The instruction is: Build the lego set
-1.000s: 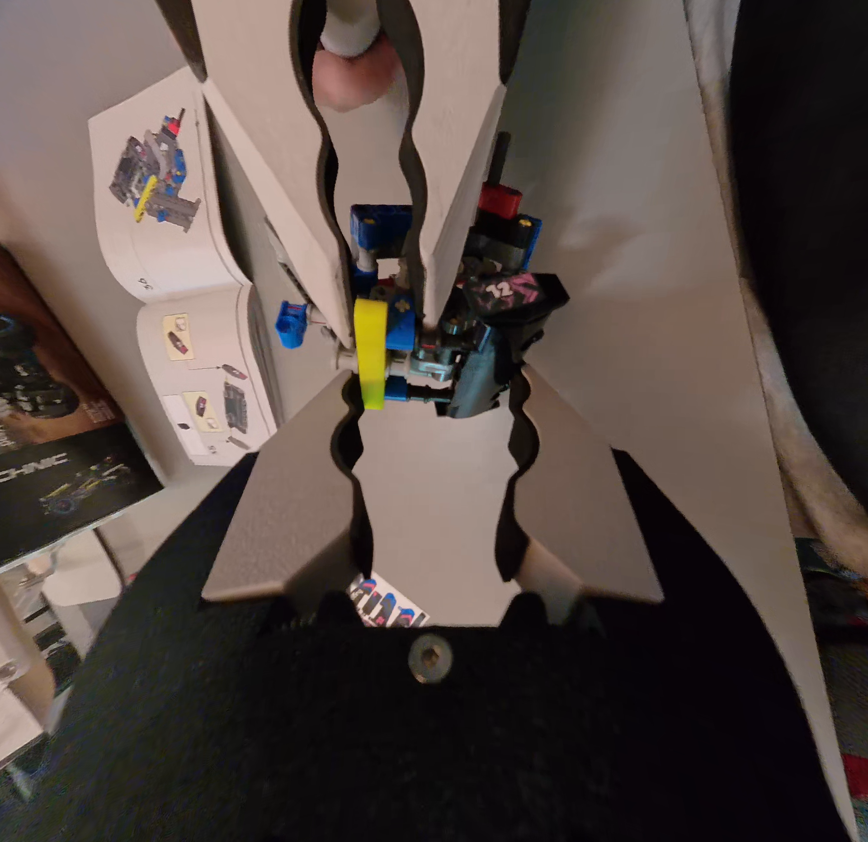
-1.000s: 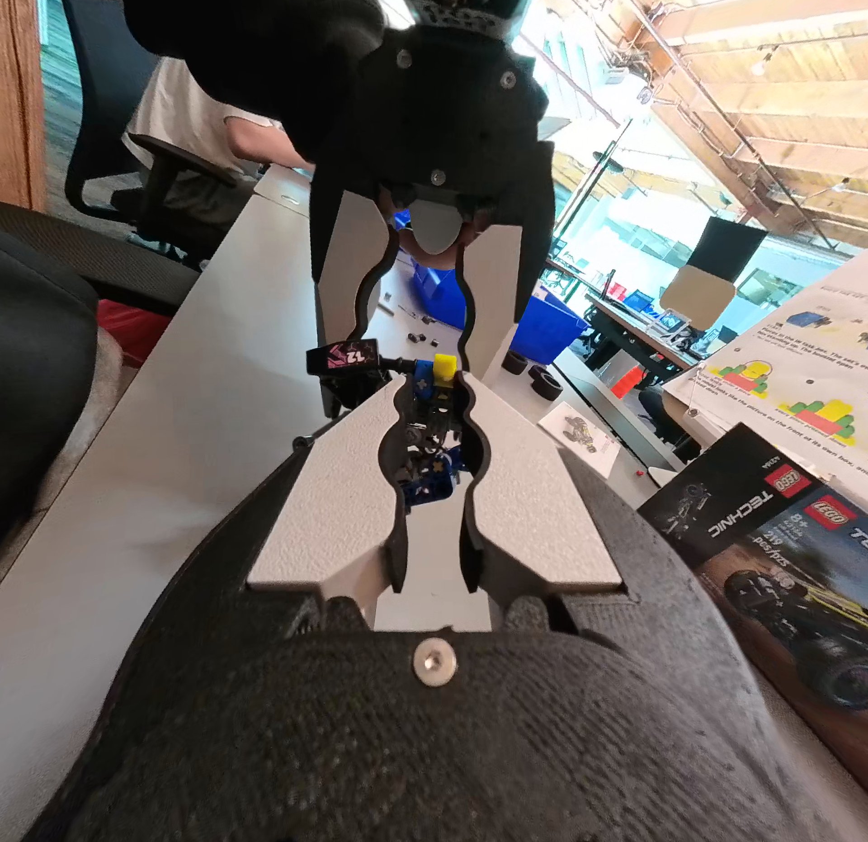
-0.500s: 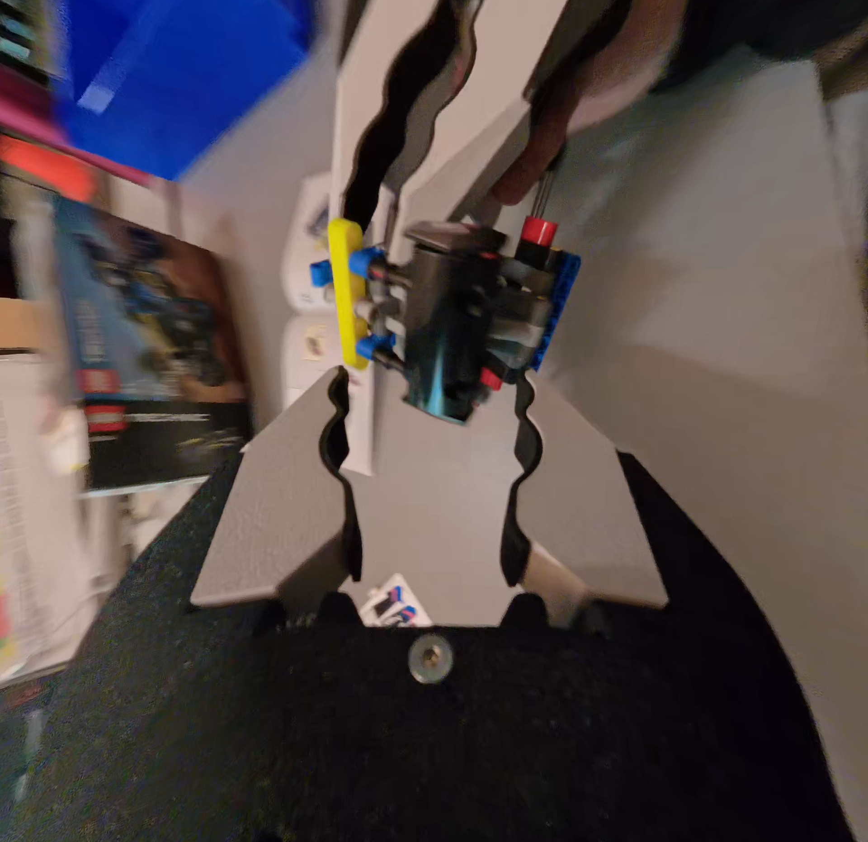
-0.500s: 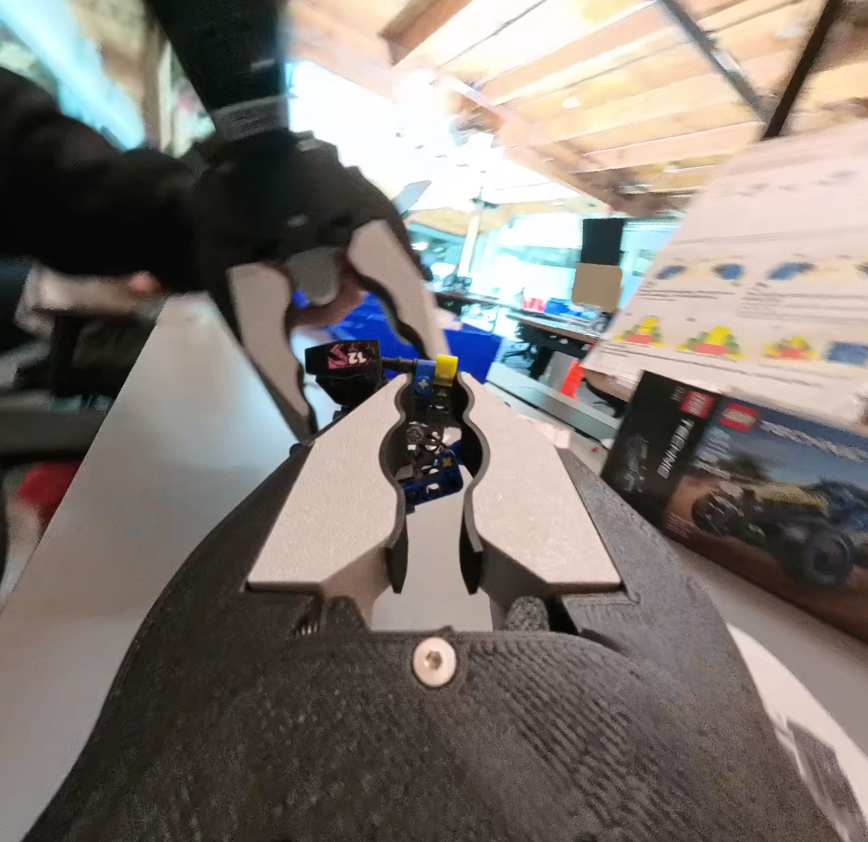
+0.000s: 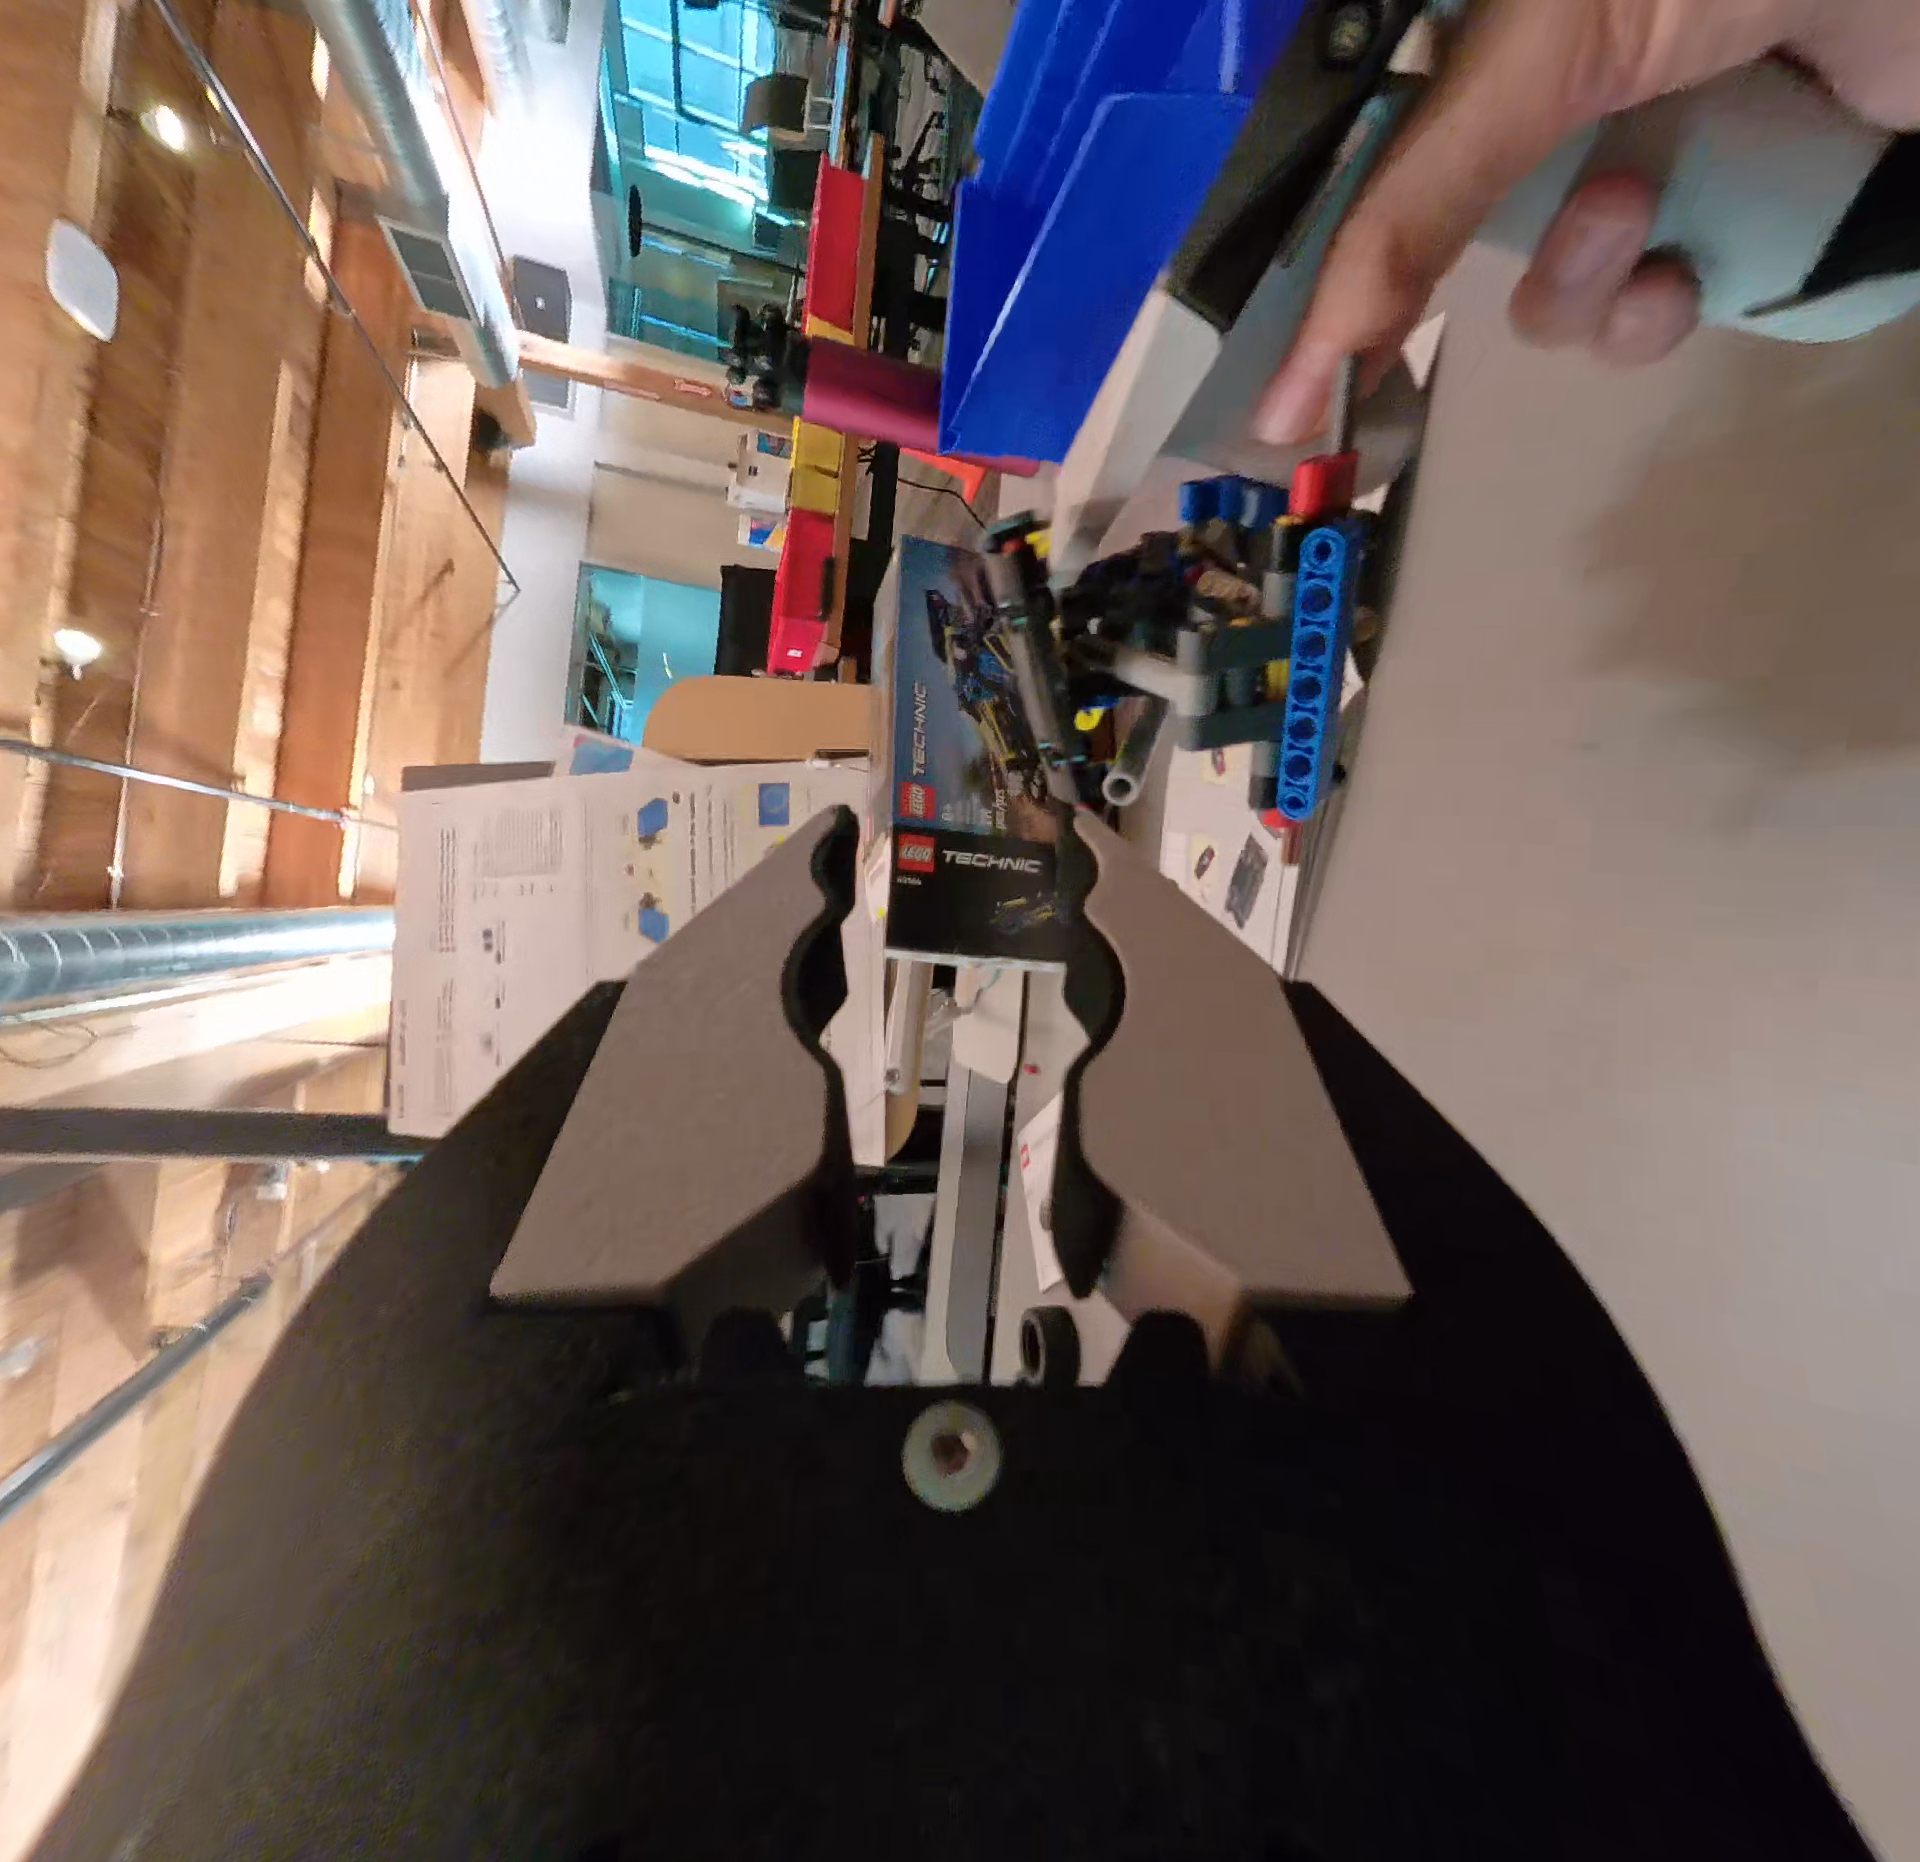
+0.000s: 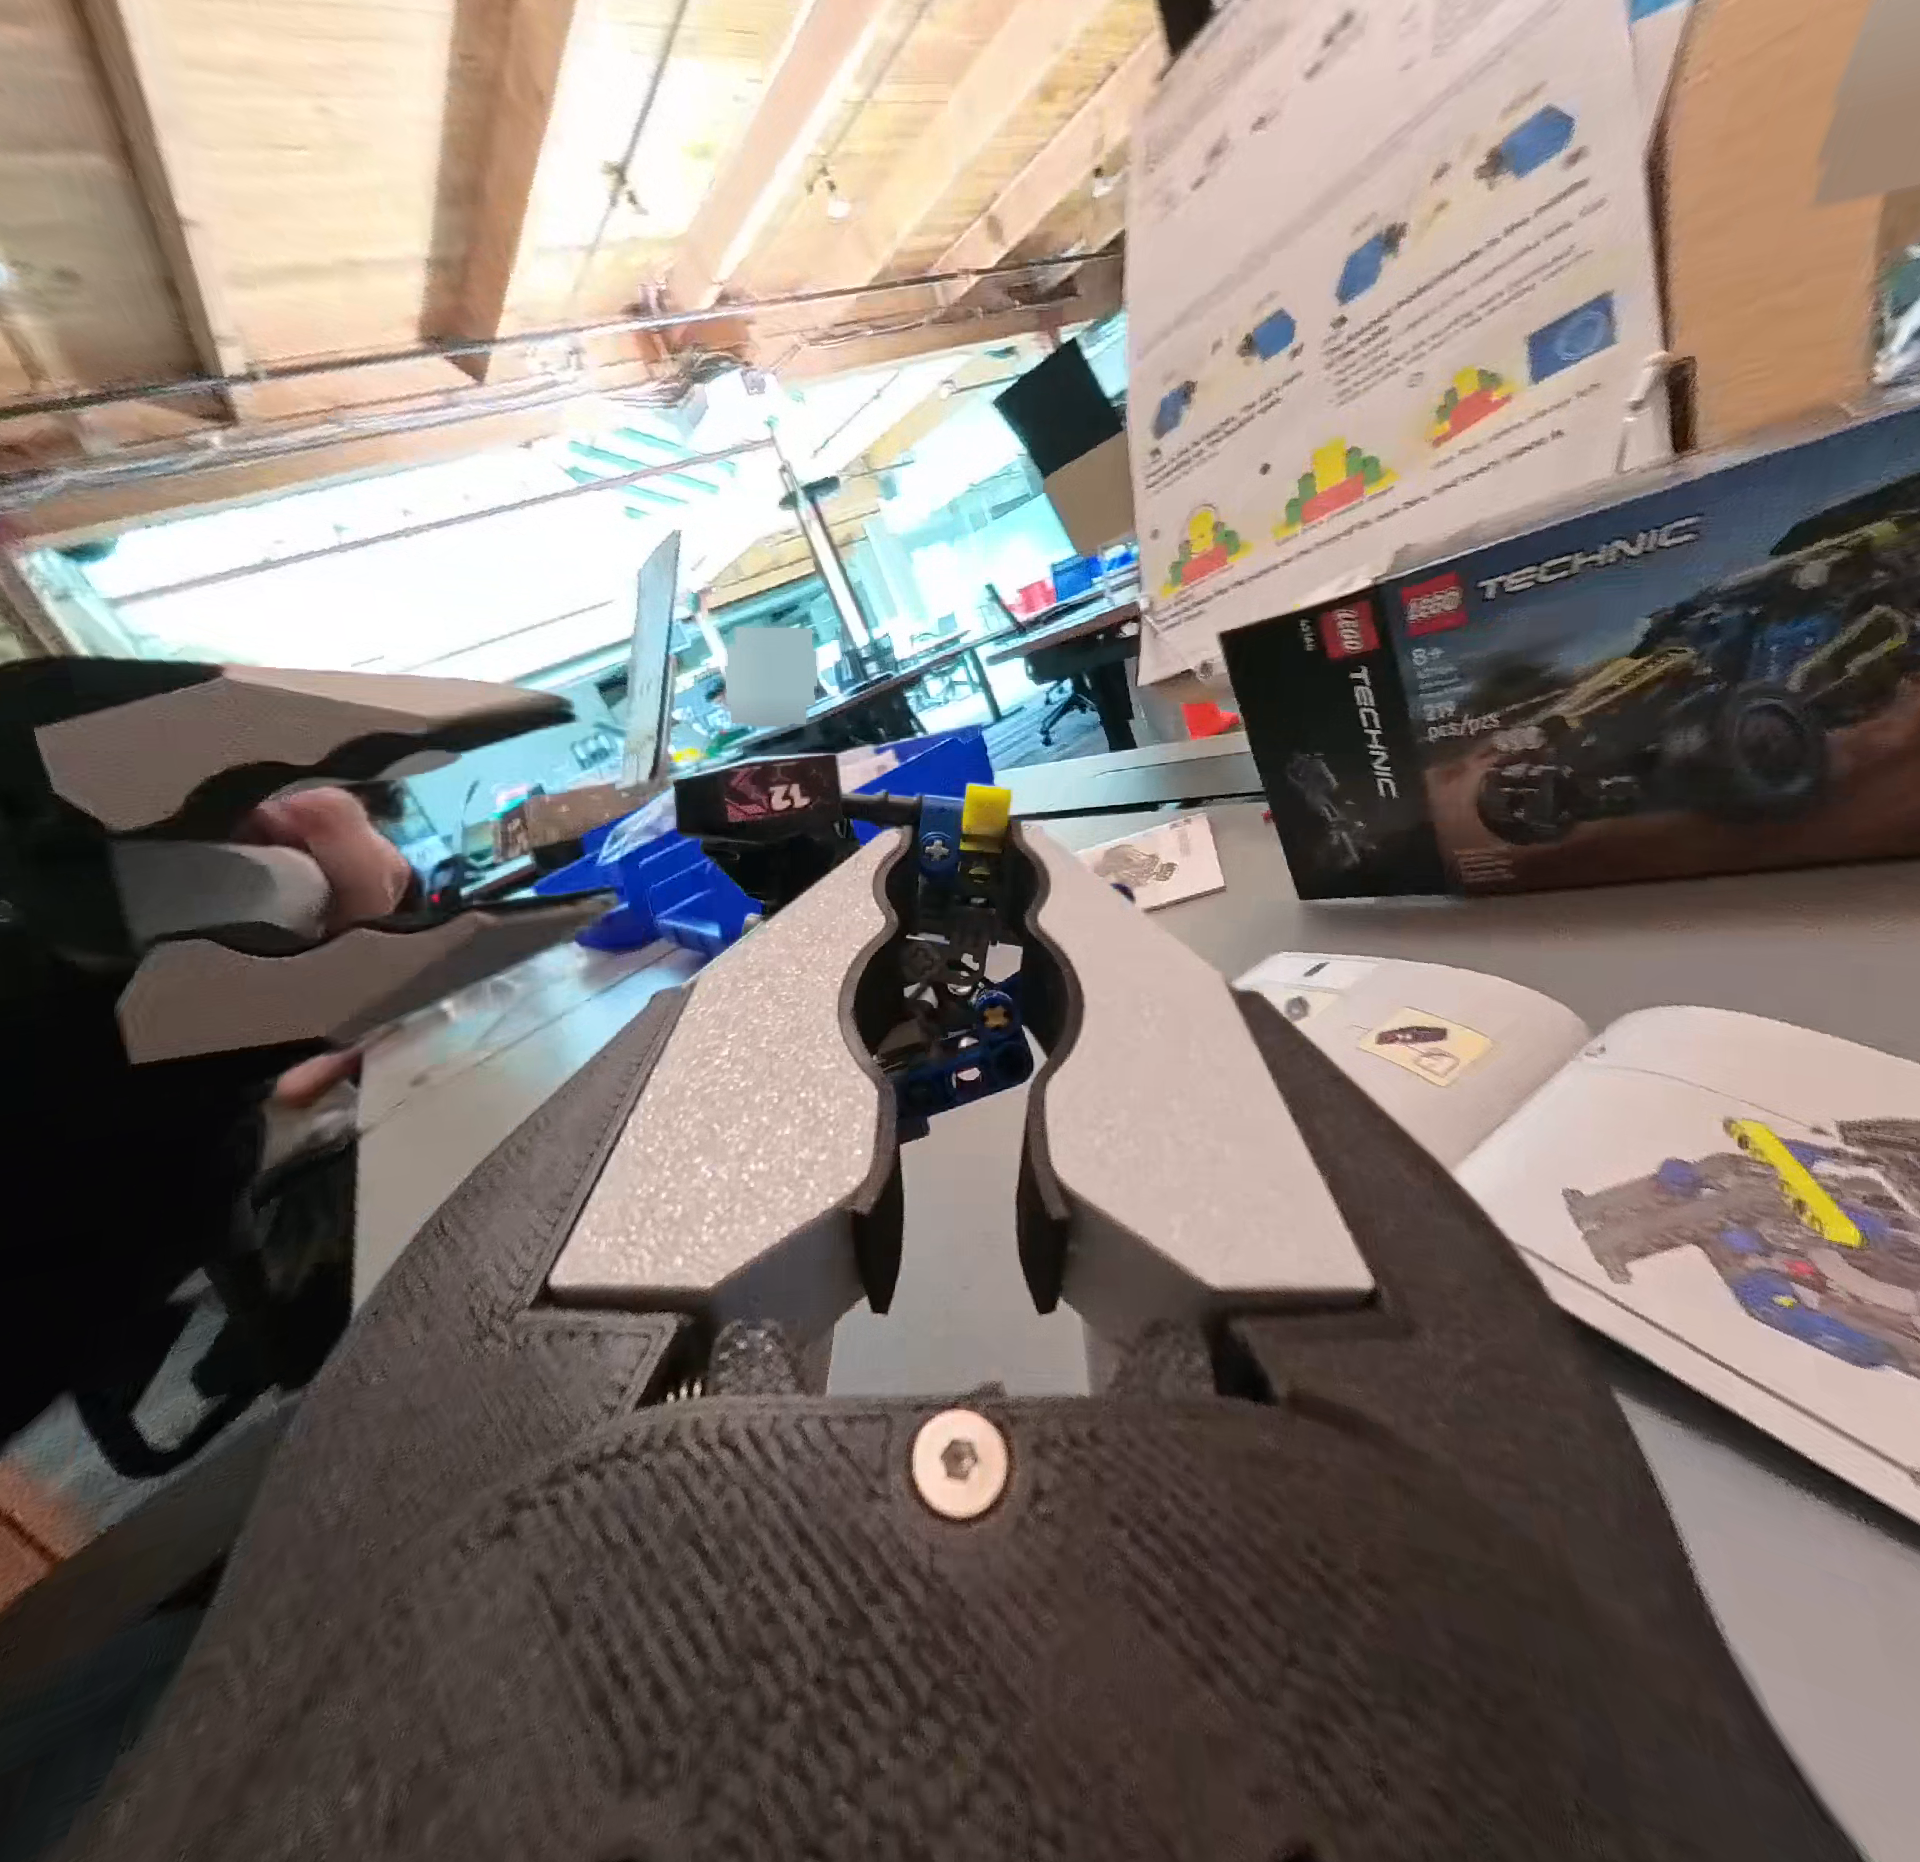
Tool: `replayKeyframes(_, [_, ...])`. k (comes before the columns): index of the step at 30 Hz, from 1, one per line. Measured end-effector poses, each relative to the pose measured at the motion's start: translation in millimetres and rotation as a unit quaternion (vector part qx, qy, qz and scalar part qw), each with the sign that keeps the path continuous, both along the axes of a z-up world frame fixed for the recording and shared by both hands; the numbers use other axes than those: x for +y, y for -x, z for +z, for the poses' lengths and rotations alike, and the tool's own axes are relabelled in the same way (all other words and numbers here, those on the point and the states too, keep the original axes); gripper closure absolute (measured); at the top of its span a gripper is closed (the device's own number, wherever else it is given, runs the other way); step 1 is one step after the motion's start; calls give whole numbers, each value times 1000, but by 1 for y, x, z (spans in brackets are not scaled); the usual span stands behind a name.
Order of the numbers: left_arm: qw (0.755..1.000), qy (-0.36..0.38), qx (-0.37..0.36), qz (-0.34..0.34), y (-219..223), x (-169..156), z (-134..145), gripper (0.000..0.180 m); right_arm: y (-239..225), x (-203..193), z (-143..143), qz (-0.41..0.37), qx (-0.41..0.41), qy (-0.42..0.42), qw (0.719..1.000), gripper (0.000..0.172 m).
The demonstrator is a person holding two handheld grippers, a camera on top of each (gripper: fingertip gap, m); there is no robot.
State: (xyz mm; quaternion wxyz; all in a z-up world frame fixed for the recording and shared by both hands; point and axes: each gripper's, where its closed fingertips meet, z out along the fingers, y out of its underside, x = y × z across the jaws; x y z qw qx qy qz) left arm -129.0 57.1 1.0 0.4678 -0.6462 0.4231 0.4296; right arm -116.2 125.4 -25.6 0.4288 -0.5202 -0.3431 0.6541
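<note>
The brick model (image 6: pixel 961 939) — a small, half-built assembly of dark grey, black and blue beams — sits clamped between the fingers of the right gripper (image 6: pixel 961 846), lifted off the grey table (image 6: pixel 1558 929). A yellow piece and a blue connector stick up at its top by the fingertips, and a black stickered panel juts out to the left. From the left wrist view the model (image 5: pixel 1226 628) shows a long blue holed beam, a red bush and a grey tube — the left gripper (image 5: pixel 966 846) stands apart from it, holding nothing.

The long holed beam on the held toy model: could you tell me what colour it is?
Blue; the beam shows best in the left wrist view.
</note>
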Motion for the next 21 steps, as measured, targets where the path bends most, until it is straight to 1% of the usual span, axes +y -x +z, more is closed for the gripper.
replayKeyframes(2, [999, 5, -38, -9, -5, -1, 7, 147, -1, -3, 5, 10, 3, 30, 999, 159])
replayKeyframes(3, [999, 6, -45, -9, -7, 1, 8, 148, 0, -6, 6, 14, 0, 40, 999, 159])
replayKeyframes(6, [999, 21, -25, -7, -14, 7, 7, 148, 0, -18, 14, 21, 2, 45, 999, 159])
replayKeyframes(7, [999, 25, -20, 0, -15, 9, 6, 151, 0, -22, 19, 28, 8, 48, 998, 159])
replayKeyframes(10, [1000, 16, 1, 9, -14, 13, 13, 176, -4, -28, 29, 33, 8, 57, 998, 159])
replayKeyframes(12, [1000, 18, 0, 7, -17, 14, 19, 176, -7, -27, 33, 37, 4, 73, 997, 159])
replayKeyframes(14, [1000, 17, -12, -1, -18, 14, 30, 179, -10, -30, 39, 61, 4, 65, 996, 158])
replayKeyframes(15, [999, 23, -28, -5, -18, 14, 36, 179, -14, -35, 45, 88, 14, 47, 995, 152])
replayKeyframes(16, [997, 46, -57, -10, -18, 13, 39, 179, -19, -40, 49, 119, 19, 26, 992, 143])
replayKeyframes(17, [993, 69, -92, -18, -19, 12, 42, 180, -25, -43, 51, 147, 14, 11, 989, 137])
replayKeyframes(19, [983, 98, -153, -40, -22, 10, 51, 180, -37, -43, 54, 176, 10, -7, 984, 132])
replayKeyframes(21, [968, 141, -197, -62, -27, 7, 56, 179, -49, -37, 63, 176, 35, -22, 984, 132])
